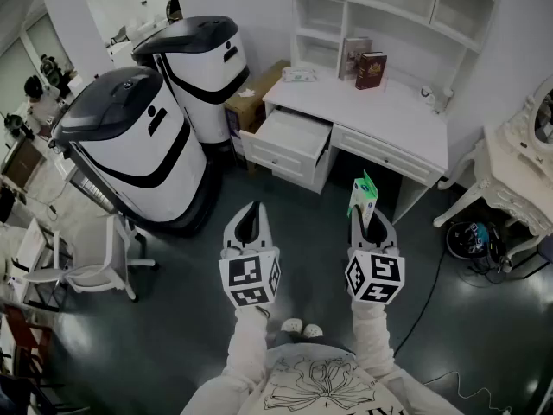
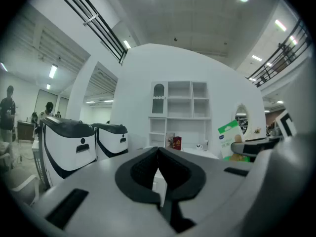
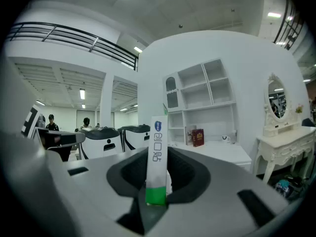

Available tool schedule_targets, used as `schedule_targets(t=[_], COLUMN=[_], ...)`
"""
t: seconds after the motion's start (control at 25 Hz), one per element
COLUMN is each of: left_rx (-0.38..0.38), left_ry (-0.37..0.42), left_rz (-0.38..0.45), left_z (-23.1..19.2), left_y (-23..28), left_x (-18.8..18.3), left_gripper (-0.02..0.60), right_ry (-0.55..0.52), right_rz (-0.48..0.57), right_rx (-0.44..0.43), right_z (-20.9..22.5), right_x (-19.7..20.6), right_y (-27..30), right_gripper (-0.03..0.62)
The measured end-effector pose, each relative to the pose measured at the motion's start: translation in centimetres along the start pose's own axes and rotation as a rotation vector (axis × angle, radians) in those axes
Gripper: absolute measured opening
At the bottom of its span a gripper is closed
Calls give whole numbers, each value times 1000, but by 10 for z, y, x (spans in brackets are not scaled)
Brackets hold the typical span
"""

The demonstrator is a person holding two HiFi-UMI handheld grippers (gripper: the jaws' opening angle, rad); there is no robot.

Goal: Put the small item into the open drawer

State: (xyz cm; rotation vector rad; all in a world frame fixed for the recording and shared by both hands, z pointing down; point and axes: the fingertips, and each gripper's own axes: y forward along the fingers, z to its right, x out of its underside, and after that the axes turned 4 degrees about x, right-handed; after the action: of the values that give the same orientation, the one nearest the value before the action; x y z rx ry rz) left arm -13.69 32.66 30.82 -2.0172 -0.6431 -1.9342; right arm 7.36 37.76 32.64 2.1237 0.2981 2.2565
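A flat green and white packet [image 1: 364, 194] stands upright in my right gripper [image 1: 370, 219], which is shut on it; in the right gripper view the packet [image 3: 158, 159] shows edge-on between the jaws. My left gripper [image 1: 249, 225] is shut with nothing in it, its jaws meeting in the left gripper view [image 2: 159, 177], where the packet [image 2: 231, 141] appears at the right. Both grippers hang over the dark floor, short of the white desk [image 1: 380, 111]. The desk's left drawer [image 1: 289, 141] is pulled out and open, ahead and left of the packet.
Two large white and black machines [image 1: 138, 145] stand left of the desk. A cardboard box [image 1: 251, 98] sits between them and the desk. Books [image 1: 370, 69] rest on the desk under white shelves [image 1: 380, 7]. A white dressing table [image 1: 518, 171] is at right, cables [image 1: 475, 236] below it.
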Motion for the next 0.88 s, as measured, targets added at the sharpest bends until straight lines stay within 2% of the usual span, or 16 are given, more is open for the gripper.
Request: schedule_targets(t=[0.88], left_rx=[28], left_ry=[15], left_rz=[-28], left_z=[-54], left_y=[39], left_x=[13], left_gripper=[5], right_ry=[-5], right_rz=[-18], right_rx=[40], right_z=[-20], right_x=[11], right_y=[50], right_gripper=[91])
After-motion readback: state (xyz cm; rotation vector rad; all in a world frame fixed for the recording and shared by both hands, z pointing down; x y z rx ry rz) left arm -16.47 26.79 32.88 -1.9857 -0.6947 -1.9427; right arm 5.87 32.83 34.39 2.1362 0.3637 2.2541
